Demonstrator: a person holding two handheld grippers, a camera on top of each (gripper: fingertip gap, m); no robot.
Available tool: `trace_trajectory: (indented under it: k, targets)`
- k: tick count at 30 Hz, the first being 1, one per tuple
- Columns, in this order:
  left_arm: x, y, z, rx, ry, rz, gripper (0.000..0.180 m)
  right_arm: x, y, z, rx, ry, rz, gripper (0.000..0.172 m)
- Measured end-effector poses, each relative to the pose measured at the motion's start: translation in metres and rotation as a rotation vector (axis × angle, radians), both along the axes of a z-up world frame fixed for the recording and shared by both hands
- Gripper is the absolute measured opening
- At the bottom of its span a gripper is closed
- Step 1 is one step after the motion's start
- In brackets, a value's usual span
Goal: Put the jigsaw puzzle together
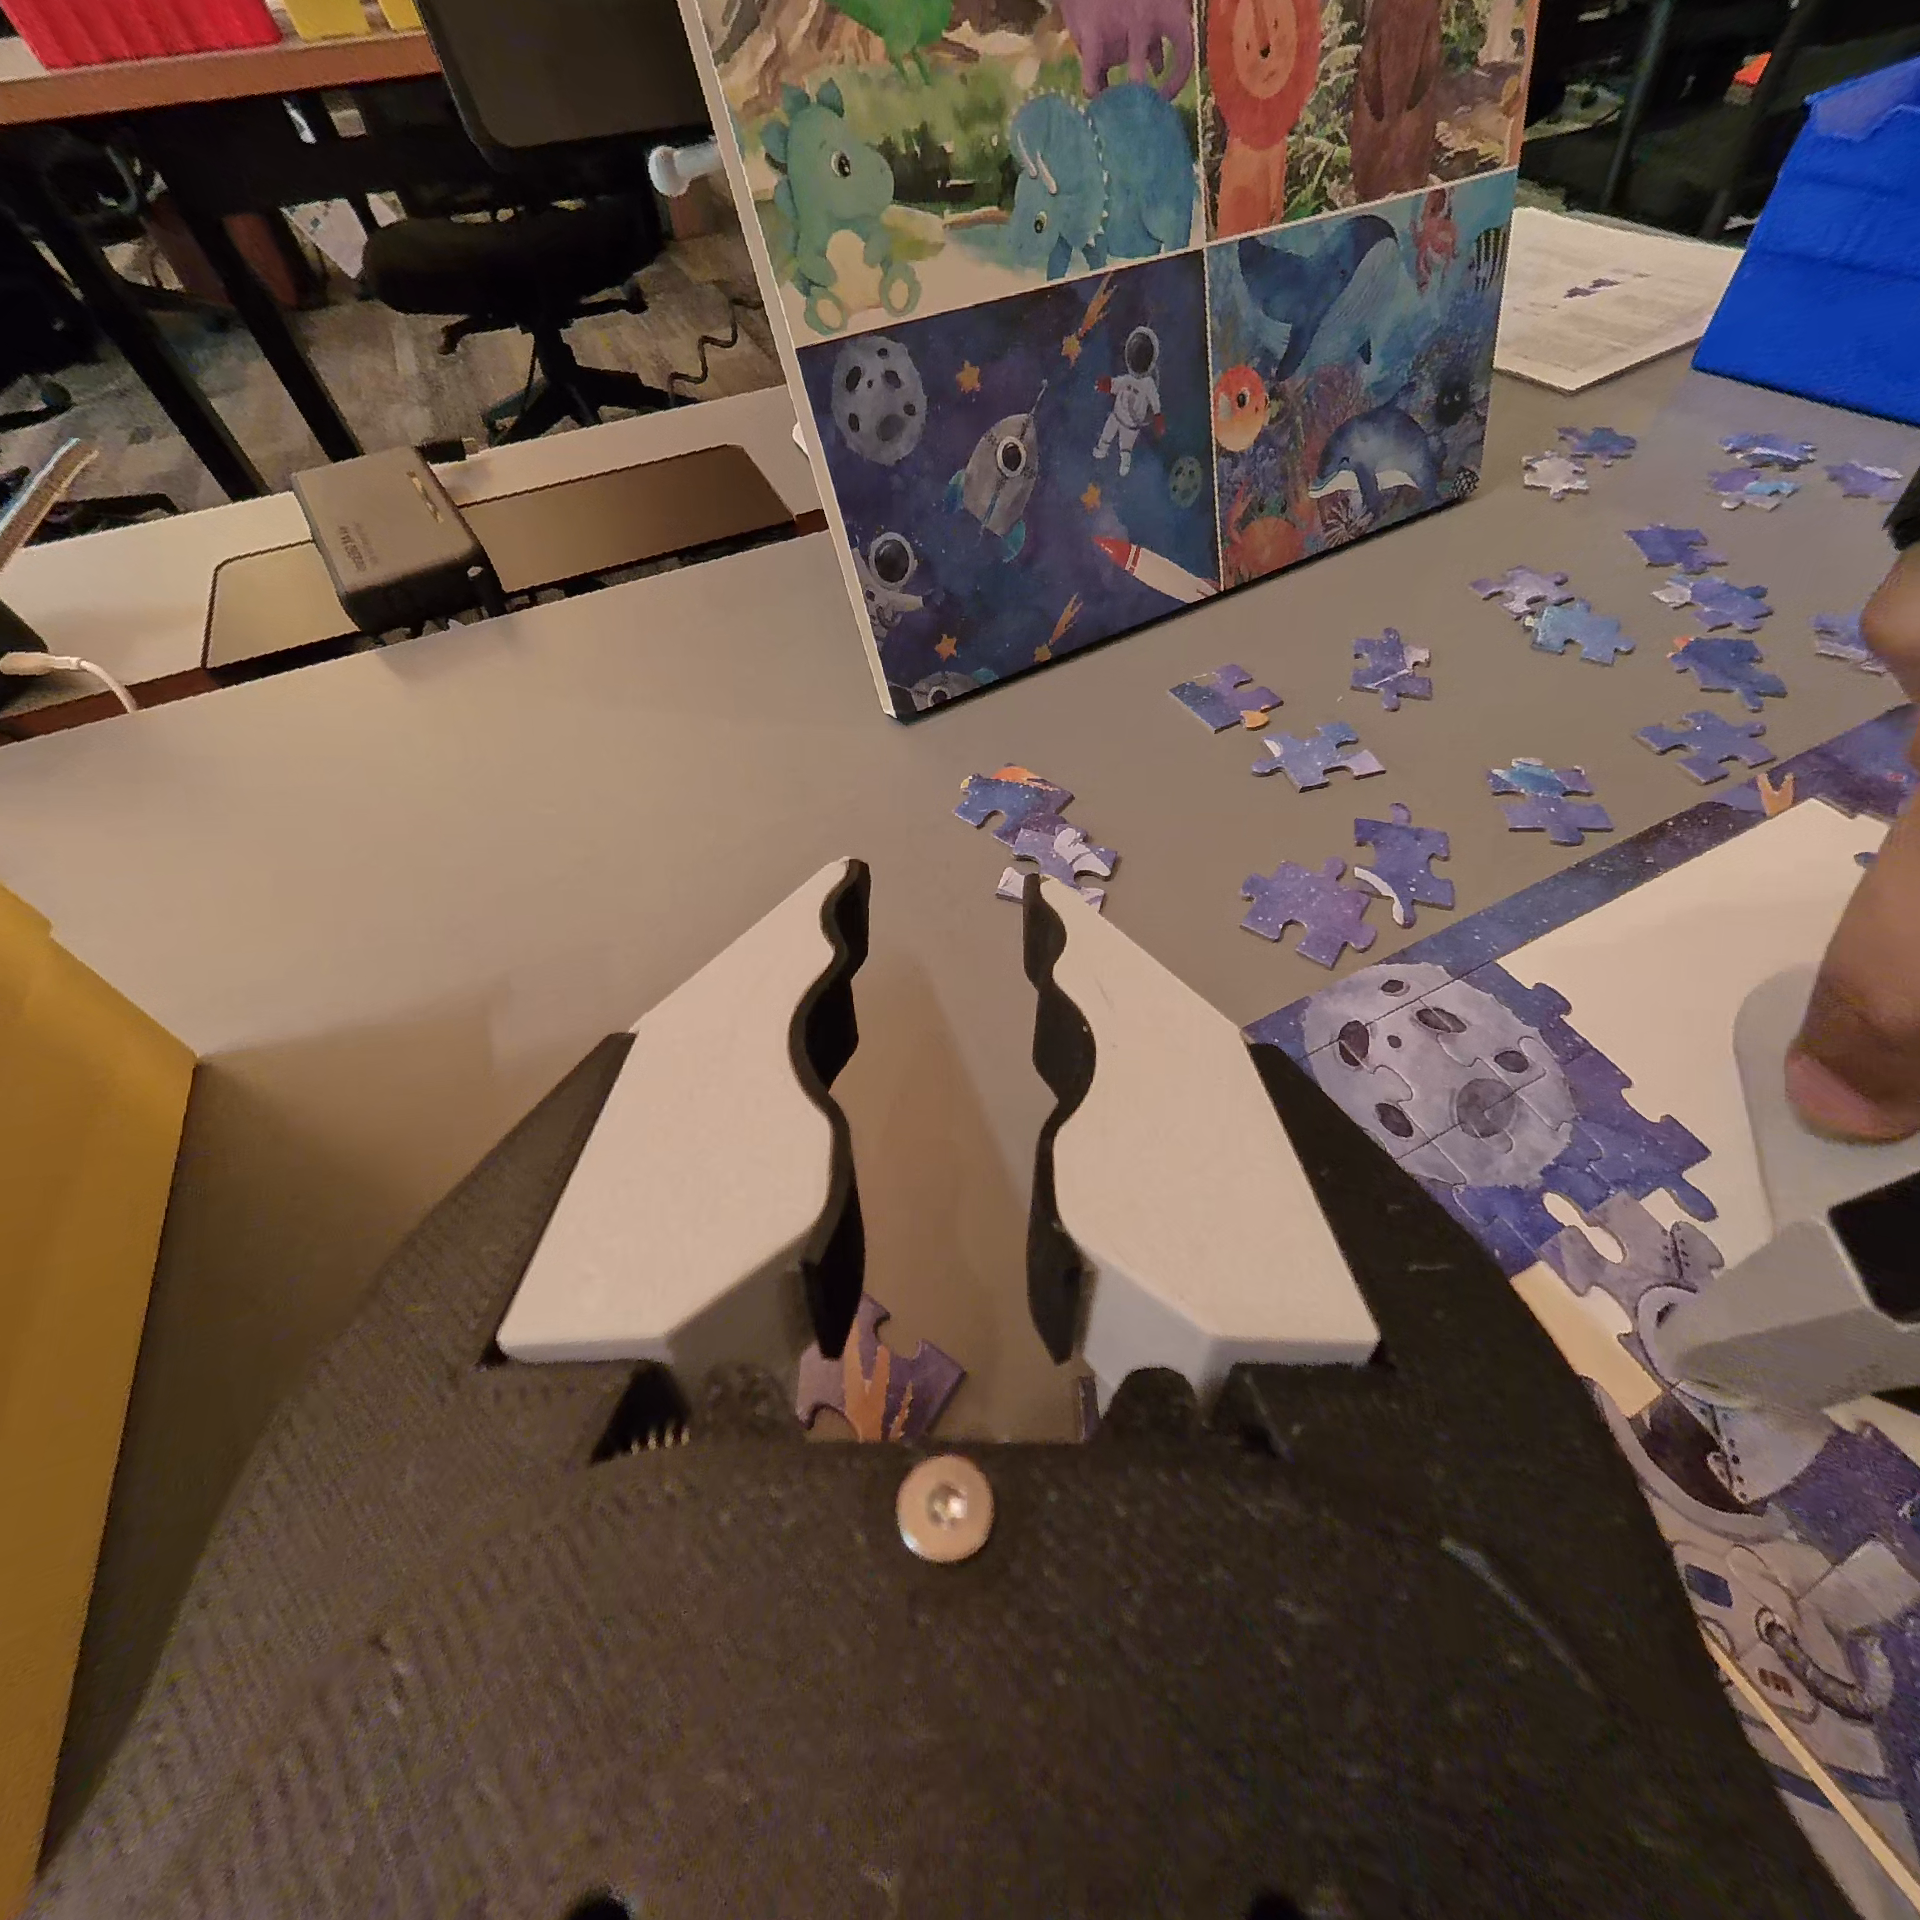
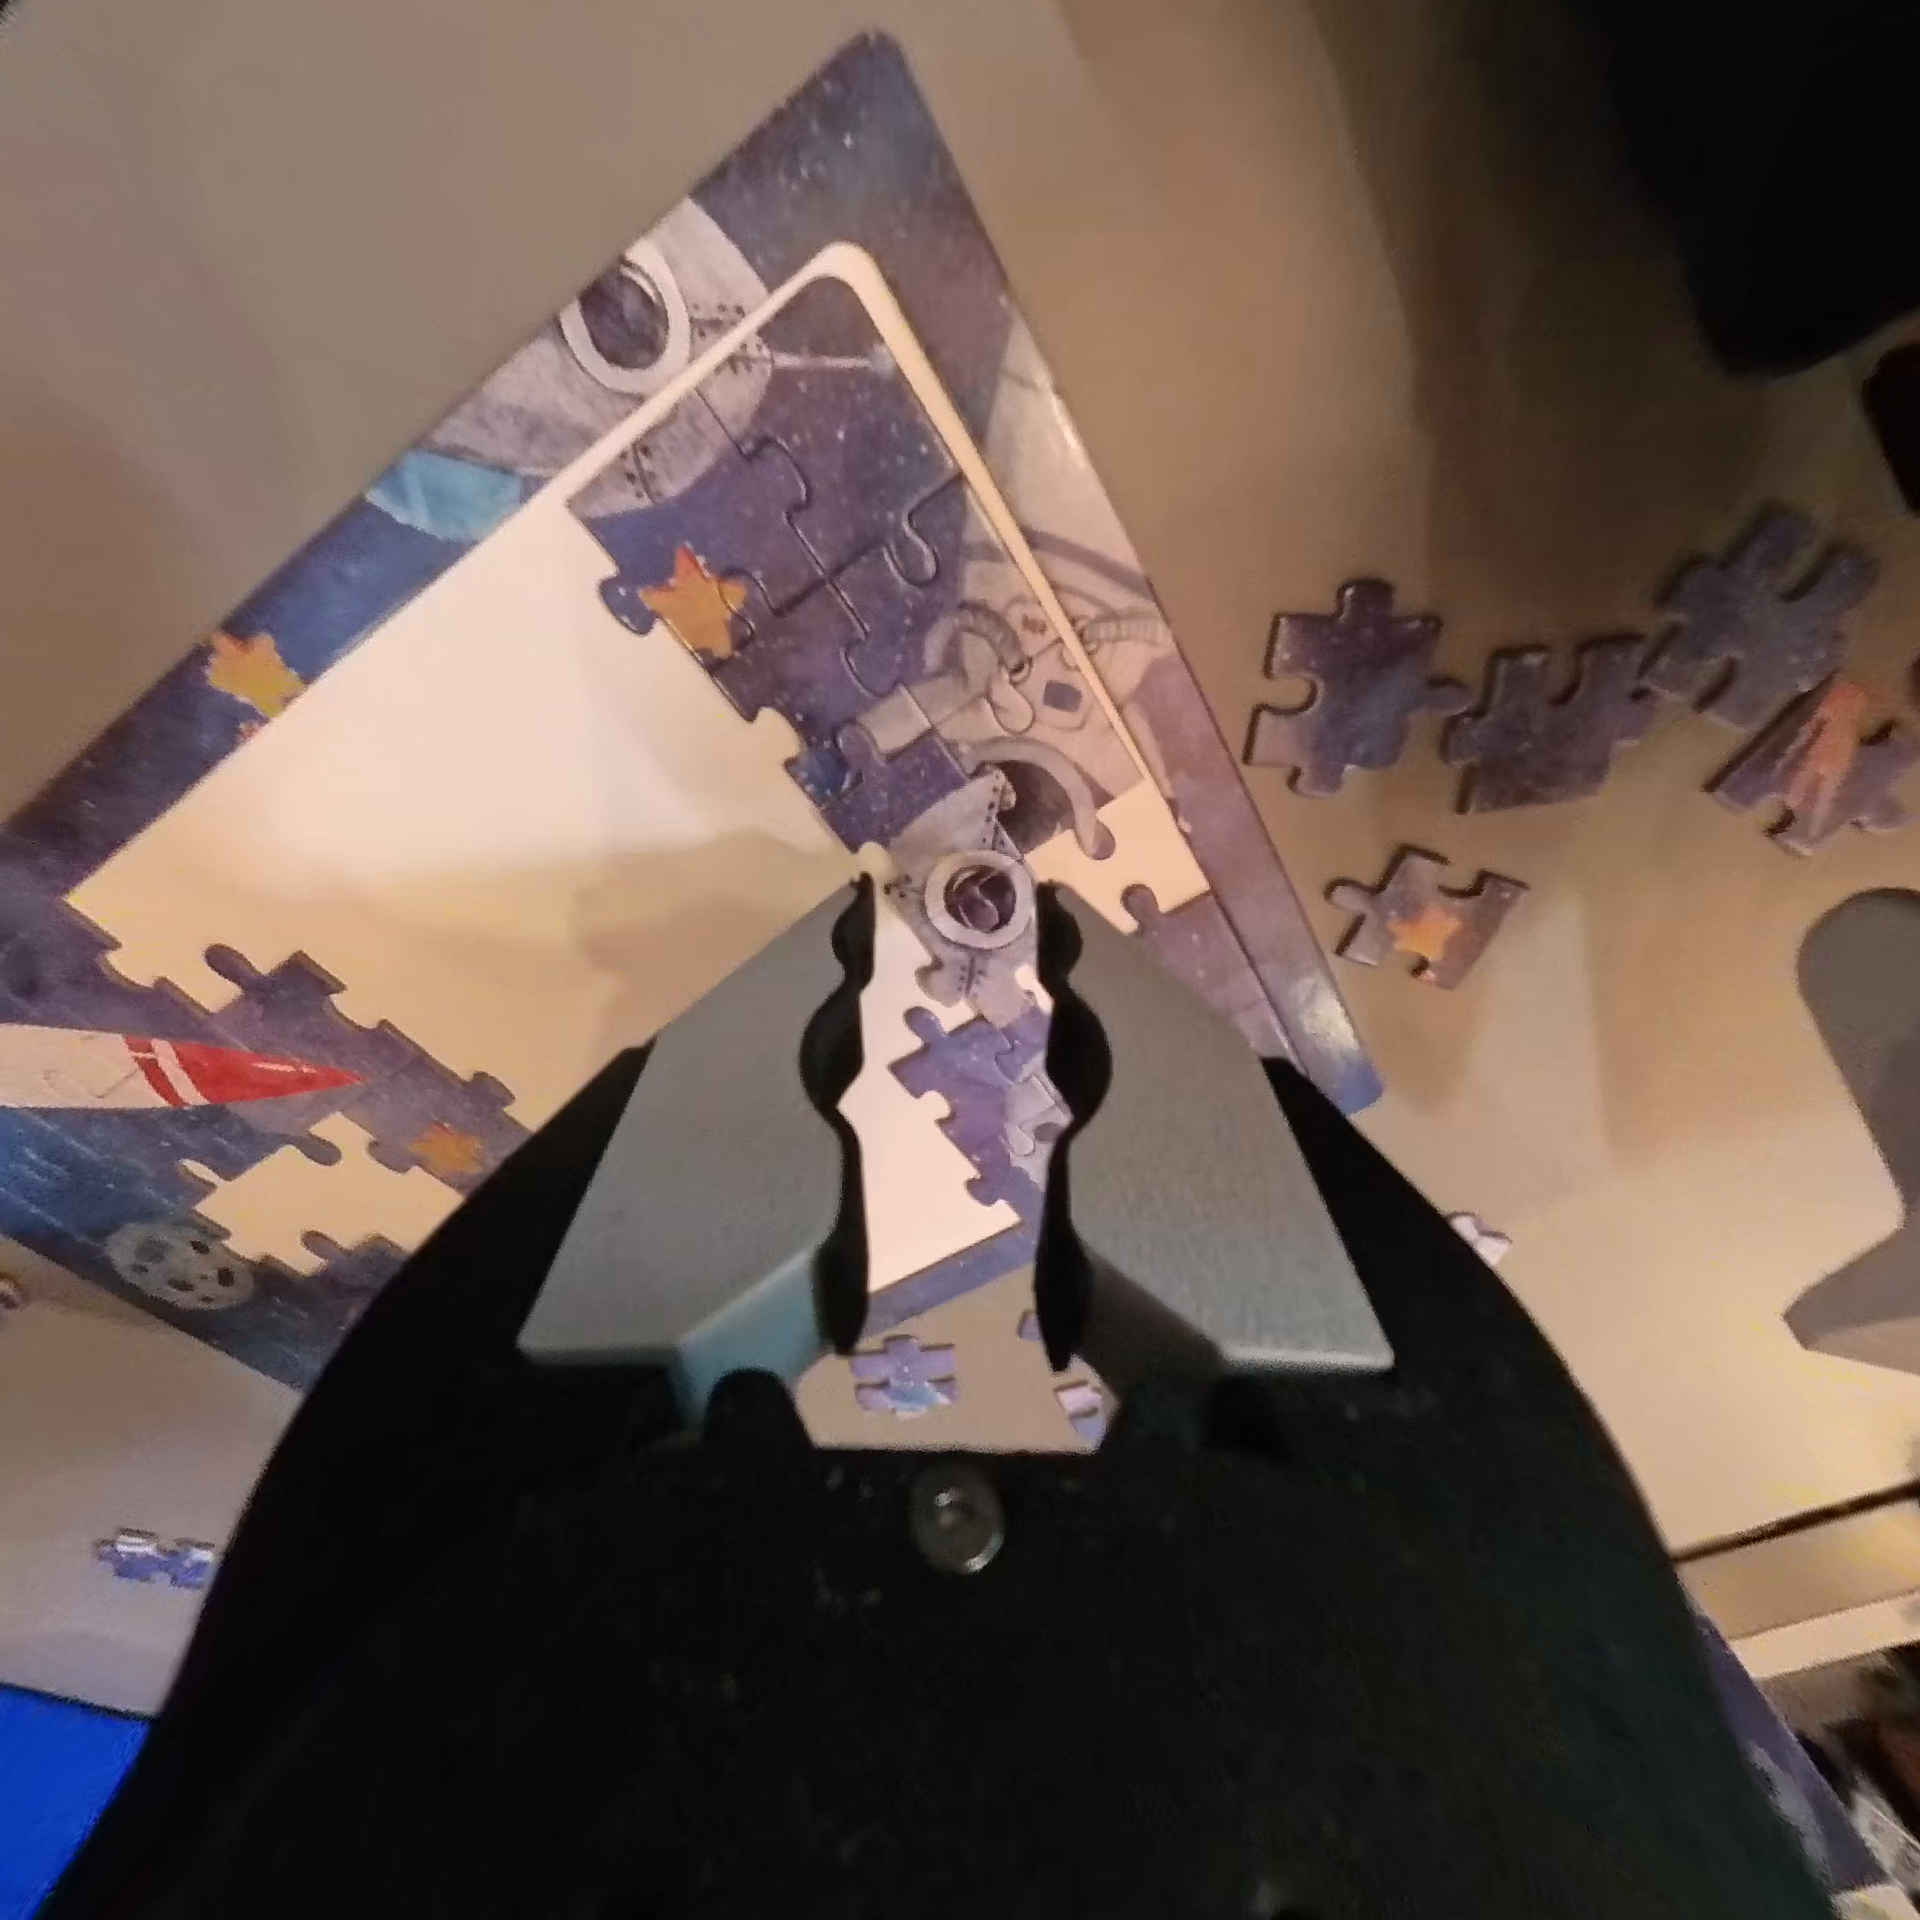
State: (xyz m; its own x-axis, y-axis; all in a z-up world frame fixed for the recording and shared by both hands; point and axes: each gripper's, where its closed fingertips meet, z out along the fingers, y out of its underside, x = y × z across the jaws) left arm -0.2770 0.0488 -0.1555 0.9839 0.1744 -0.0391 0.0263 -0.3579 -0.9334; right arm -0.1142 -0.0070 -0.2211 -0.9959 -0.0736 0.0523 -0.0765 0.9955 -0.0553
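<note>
My right gripper [image 2: 958,891] hangs over a space-themed puzzle tray [image 2: 1278,914] that is partly filled. A grey piece with a round porthole [image 2: 977,904] lies in the tray between its fingertips. The left pad stands off it, so the jaws are open. The same gripper shows in the left wrist view [image 1: 1704,1351], with a hand [image 1: 1860,1039] on it. My left gripper [image 1: 942,878] is open and empty above the grey table [image 1: 520,831]. A small cluster of loose purple pieces [image 1: 1049,831] lies just beyond its right fingertip.
Several loose puzzle pieces [image 1: 1558,665] are scattered on the table right of a propped-up picture box [image 1: 1143,364]. More loose pieces [image 2: 1340,686] lie beside the tray. A yellow object [image 1: 73,1247] stands at the left, with a blue bin [image 1: 1839,260] and a paper sheet [image 1: 1600,301] at the far right.
</note>
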Motion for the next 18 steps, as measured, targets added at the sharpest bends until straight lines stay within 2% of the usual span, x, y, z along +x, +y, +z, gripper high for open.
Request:
trace_trajectory:
  k: [11, 18]
  targets:
    - [-0.0005, -0.0002, -0.0006, -0.002, -0.003, 0.001, 0.028, -0.0014, 0.004, -0.0087, 0.077, -0.001, 0.082, 0.034]
    - [-0.0005, -0.0004, -0.0001, 0.001, -0.004, 0.001, 0.029, 0.0003, 0.0038, -0.0096, 0.1, -0.056, 0.087, 0.03]
